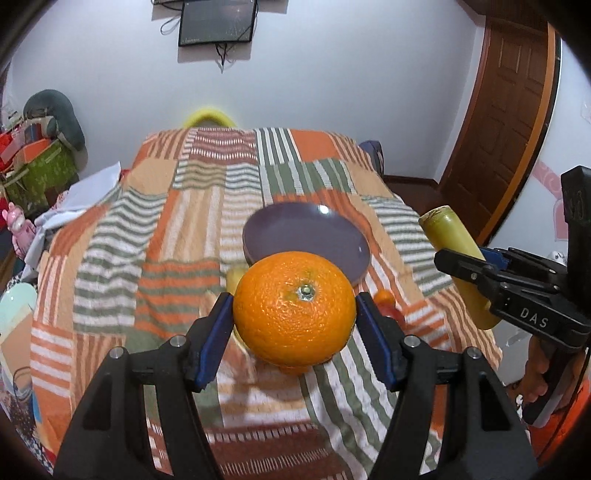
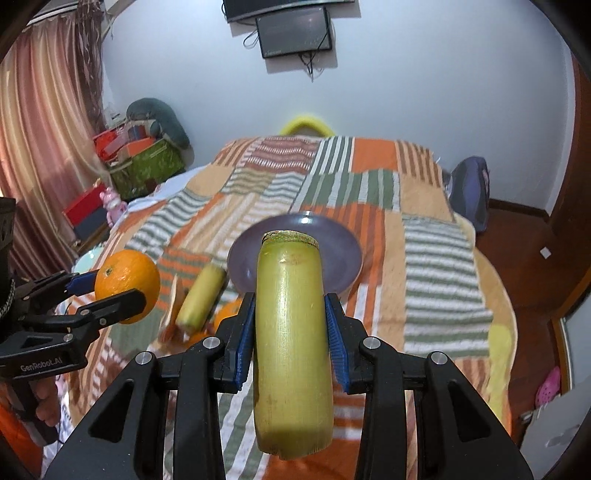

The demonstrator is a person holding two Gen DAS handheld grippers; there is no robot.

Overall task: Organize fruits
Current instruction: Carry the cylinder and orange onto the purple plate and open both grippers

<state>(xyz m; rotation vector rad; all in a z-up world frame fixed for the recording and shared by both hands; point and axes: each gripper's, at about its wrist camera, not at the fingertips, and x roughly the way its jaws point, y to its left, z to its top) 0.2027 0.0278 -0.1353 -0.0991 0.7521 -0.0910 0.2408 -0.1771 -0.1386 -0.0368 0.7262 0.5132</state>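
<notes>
My left gripper (image 1: 293, 319) is shut on a large orange (image 1: 294, 308) and holds it above the striped bedspread, just before a purple plate (image 1: 306, 240). My right gripper (image 2: 290, 328) is shut on a yellow-green sugarcane piece (image 2: 291, 343), held lengthwise above the bed before the same purple plate (image 2: 347, 258). The right gripper with its cane (image 1: 458, 254) shows at the right of the left wrist view. The left gripper's orange (image 2: 127, 286) shows at the left of the right wrist view. A second sugarcane piece (image 2: 201, 297) and small oranges (image 2: 227, 312) lie on the bed below.
The patchwork bedspread (image 1: 184, 229) covers the bed. A green box with clutter (image 2: 147, 168) and curtains stand at the left, a wooden door (image 1: 506, 122) at the right. A screen (image 1: 218, 22) hangs on the far wall.
</notes>
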